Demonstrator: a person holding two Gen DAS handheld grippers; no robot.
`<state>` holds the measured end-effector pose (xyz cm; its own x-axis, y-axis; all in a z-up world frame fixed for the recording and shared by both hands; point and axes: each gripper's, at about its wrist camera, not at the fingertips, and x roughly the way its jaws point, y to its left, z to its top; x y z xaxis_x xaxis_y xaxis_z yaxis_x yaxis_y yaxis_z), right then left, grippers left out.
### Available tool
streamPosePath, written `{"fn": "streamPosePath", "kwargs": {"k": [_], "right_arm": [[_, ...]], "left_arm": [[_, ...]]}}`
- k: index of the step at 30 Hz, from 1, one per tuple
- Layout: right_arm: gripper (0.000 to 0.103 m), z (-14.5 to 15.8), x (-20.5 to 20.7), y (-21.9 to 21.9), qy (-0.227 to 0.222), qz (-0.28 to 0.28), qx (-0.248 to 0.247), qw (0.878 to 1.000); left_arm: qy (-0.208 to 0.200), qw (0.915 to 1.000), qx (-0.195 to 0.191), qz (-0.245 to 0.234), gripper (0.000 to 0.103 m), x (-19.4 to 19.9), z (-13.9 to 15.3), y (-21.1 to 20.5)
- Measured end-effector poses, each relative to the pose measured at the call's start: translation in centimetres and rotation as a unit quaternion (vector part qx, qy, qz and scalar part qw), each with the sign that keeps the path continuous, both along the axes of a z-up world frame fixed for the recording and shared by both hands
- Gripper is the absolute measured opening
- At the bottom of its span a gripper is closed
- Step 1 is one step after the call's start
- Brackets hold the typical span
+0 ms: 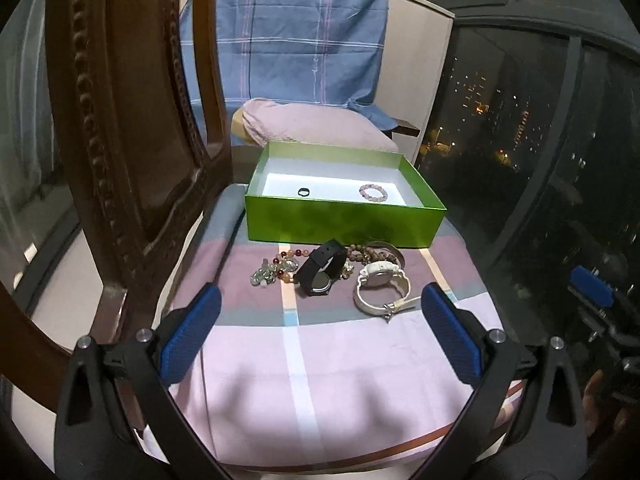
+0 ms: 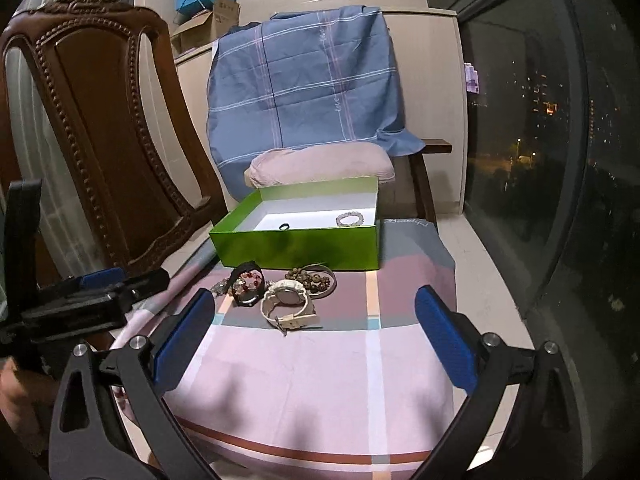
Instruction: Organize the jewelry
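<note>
Both the left tongs (image 1: pixel 320 340) and right tongs (image 2: pixel 316 336) hang wide open and empty. Ahead of them, watches and bracelets (image 1: pixel 332 272) lie tangled on the checked cloth (image 1: pixel 340 360), just before the green box (image 1: pixel 344 220). Grabbing one piece may drag its neighbours along.
</note>
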<state>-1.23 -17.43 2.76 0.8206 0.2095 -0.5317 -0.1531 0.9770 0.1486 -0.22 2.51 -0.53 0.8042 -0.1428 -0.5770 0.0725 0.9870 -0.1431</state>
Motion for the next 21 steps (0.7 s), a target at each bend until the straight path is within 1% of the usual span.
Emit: {"fn": "streamPosePath", "kwargs": {"k": [3,11,21], "right_arm": [[0.098,0.0,-0.1,0.1,-0.004,-0.002,-0.007,1.0],[0.098,-0.1,-0.1,-0.1,-0.002,-0.002,-0.006,1.0],[0.098,-0.1,0.2,0.0,0.003,0.001,-0.003,1.0]], "left_arm": [[0.003,1.0,0.0,-0.004,0.099,0.0,0.0,-0.2],[0.01,0.9999,0.003,-0.007,0.099,0.2,-0.2,-0.4],[0.022,0.9995,0.016,-0.018,0.099,1.1,-0.9,-0.5]]}}
